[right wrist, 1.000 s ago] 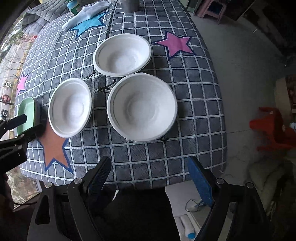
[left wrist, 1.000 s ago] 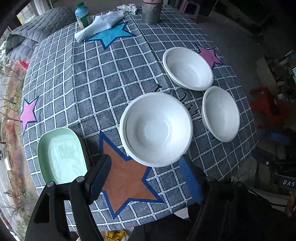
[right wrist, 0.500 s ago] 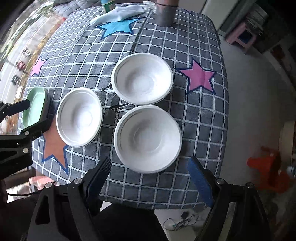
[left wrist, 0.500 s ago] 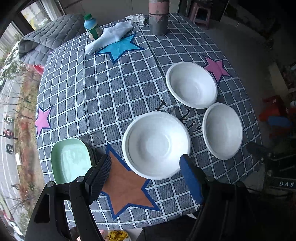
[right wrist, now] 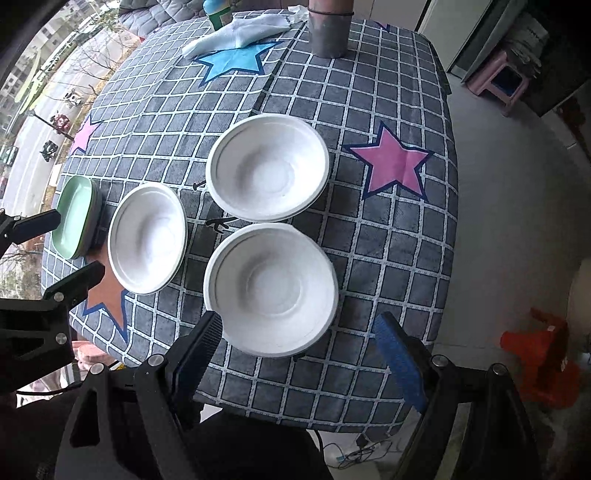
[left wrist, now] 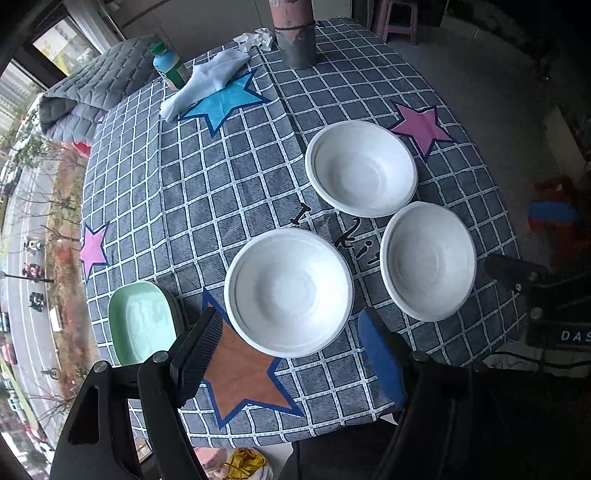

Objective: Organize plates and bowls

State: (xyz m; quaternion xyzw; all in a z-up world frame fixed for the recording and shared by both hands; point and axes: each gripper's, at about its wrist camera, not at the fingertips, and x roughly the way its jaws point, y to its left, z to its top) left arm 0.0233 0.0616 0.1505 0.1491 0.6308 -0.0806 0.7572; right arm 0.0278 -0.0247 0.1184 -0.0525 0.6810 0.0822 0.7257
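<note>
Three white bowls sit apart on a grey checked tablecloth (left wrist: 207, 184). In the left wrist view the near bowl (left wrist: 288, 291) lies just beyond my open left gripper (left wrist: 291, 339); a far bowl (left wrist: 360, 168) and a right bowl (left wrist: 428, 260) lie further off. A stack of pale green plates (left wrist: 142, 321) rests at the table's left edge. In the right wrist view my open right gripper (right wrist: 301, 341) hovers over the near rim of the nearest bowl (right wrist: 271, 288); the other bowls (right wrist: 267, 166) (right wrist: 147, 238) and the green plates (right wrist: 74, 216) lie beyond. Both grippers hold nothing.
A grey post (left wrist: 293, 35), a white cloth (left wrist: 207, 83) and a green-capped bottle (left wrist: 168, 68) stand at the table's far side. A grey quilted cover (left wrist: 96, 88) lies at back left. A pink stool (right wrist: 498, 86) and red object (right wrist: 543, 354) are on the floor.
Both grippers have pulled back and risen slightly, so the table looks smaller and more of it shows. The right view has rolled. The bowls and plates have not moved.
</note>
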